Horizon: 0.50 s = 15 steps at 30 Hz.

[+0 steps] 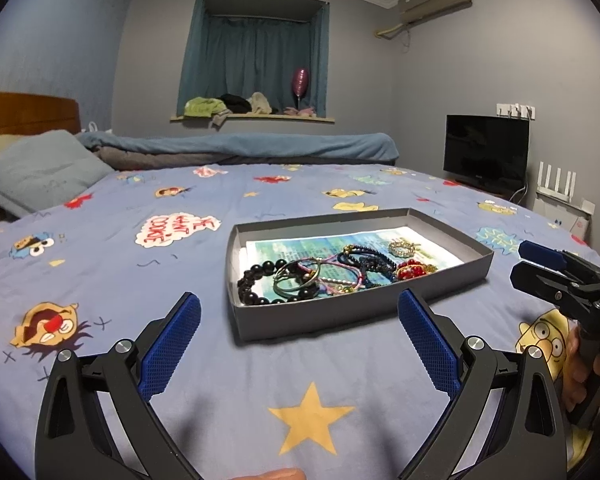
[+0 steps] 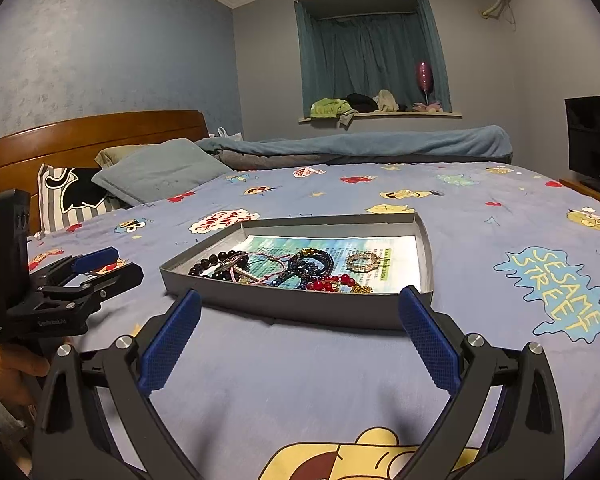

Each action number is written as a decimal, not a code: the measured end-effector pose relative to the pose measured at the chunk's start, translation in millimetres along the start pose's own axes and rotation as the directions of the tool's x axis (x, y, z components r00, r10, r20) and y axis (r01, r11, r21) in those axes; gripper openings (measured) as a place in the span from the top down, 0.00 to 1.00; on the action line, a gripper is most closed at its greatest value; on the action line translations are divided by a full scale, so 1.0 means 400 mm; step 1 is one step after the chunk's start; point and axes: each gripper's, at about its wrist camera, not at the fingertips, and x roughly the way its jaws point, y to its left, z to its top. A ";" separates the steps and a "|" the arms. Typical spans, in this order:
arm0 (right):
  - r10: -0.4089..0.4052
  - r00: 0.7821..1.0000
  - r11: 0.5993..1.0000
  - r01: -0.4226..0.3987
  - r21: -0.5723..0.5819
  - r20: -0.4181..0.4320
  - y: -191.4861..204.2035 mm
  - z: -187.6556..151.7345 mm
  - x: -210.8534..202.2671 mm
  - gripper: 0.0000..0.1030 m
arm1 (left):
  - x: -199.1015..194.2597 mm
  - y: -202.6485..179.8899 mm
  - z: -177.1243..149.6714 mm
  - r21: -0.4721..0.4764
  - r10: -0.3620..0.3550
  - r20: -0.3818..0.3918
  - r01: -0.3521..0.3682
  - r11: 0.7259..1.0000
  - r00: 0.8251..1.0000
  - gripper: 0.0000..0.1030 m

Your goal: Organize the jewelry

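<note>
Both the left gripper (image 1: 299, 316) and right gripper (image 2: 300, 312) hover wide and empty over the bedsheet (image 1: 140, 280), just short of the grey tray (image 1: 312, 320); its bracelets (image 1: 300, 276) lie heaped, so one pinch risks lifting several.

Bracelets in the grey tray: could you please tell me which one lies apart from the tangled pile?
The pale gold beaded bracelet lies alone on the printed sheet, toward the far side of the grey tray; the black, blue, pink and red ones overlap in one heap.
</note>
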 end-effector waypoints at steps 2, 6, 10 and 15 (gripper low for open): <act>-0.001 1.000 1.000 0.001 -0.004 0.001 0.000 -0.001 -0.001 0.05 | 0.001 -0.002 0.000 0.002 0.001 -0.001 -0.001 1.000 1.000 0.05; -0.004 1.000 1.000 0.004 -0.012 -0.003 0.004 -0.002 0.000 0.05 | 0.003 -0.002 0.000 0.003 0.000 -0.004 0.000 1.000 1.000 0.05; -0.005 1.000 1.000 0.005 -0.012 -0.009 0.005 -0.001 0.003 0.05 | 0.003 -0.002 0.000 0.003 0.000 -0.004 0.000 1.000 1.000 0.05; -0.006 1.000 1.000 0.005 -0.017 -0.008 0.009 -0.001 0.002 0.05 | 0.008 -0.004 -0.004 0.005 -0.001 -0.010 0.001 1.000 1.000 0.05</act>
